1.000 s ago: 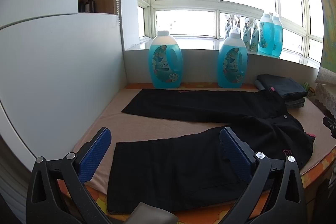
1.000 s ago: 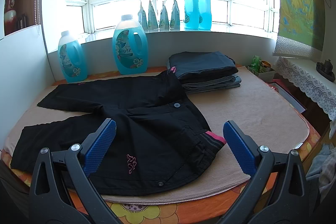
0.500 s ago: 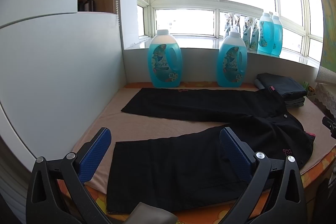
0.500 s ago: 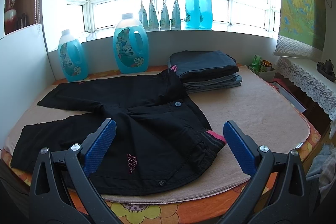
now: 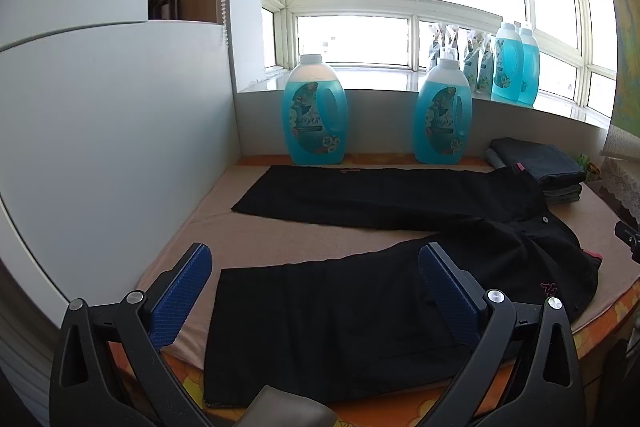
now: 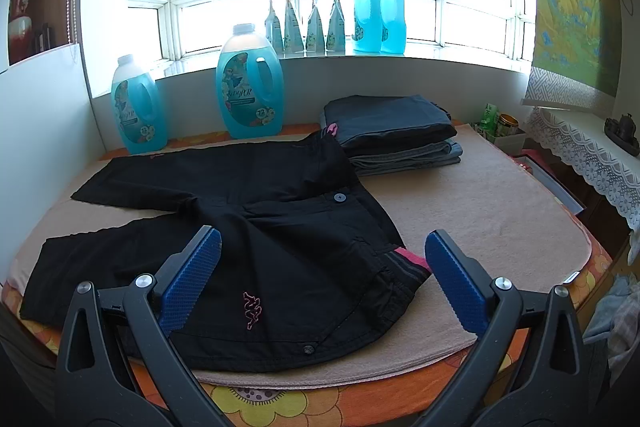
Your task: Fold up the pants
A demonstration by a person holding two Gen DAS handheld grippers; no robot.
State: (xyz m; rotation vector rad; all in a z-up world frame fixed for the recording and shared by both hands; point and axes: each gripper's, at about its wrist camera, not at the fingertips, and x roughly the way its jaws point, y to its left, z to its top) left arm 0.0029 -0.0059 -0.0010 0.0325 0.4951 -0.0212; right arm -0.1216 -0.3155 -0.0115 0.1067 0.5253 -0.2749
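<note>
Left wrist view: we hold left claw (image 5: 314, 277) spread wide, nothing in it, above near leg of black pants (image 5: 360, 291). Right claw (image 6: 322, 263) spread wide too, over waist part. Pants lie flat on counter (image 6: 480, 211), legs apart. Behind: folded clothes pile (image 6: 394, 133), blue bottles (image 6: 250, 83) by window.

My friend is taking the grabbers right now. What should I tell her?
Left gripper: open, holding nothing, above the near leg's cuff end.
Right gripper: open, holding nothing, above the waist end.
Black pants: spread on the beige mat, legs splayed apart, waist beside the stack of folded clothes.
Done: nothing folded yet.
Left: bring the legs together, then fold.
</note>
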